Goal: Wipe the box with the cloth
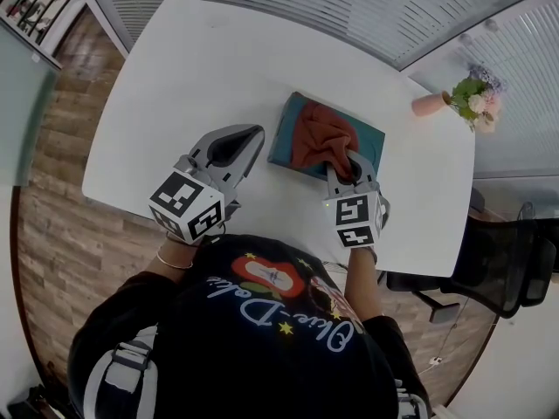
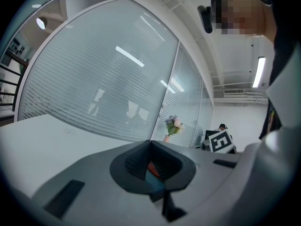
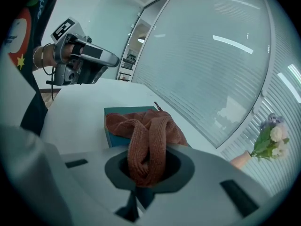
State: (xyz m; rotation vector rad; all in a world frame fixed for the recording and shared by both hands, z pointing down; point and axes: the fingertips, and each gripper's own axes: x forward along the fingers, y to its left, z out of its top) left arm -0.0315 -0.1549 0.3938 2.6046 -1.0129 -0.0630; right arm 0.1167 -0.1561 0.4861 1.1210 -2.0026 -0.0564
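Pinches rust-red knitted cloth (image 3: pixel 149 142) in right gripper (image 1: pixel 346 169), straight ahead atop flat teal box (image 1: pixel 370 140) (nearer this hand), with left gripper (image 1: pixel 254 135) closed, empty.

Looks along the grey left gripper (image 2: pixel 151 147), dark jaw pads drawn together at the tip, with a thin sliver of rust-red cloth (image 2: pixel 153 170) and teal box (image 2: pixel 155 182) peeping through the hollow behind them. Takes in a white table (image 2: pixel 56 140) beyond, backed by a glass wall with closed blinds (image 2: pixel 94 79), and a small bunch of pale flowers (image 2: pixel 173 125) at the far edge. Catches the right gripper (image 2: pixel 217 142) at right by its black-and-white marker cube, and above it a person (image 2: pixel 282 41) leaning over beneath a ceiling strip light (image 2: pixel 258 72).
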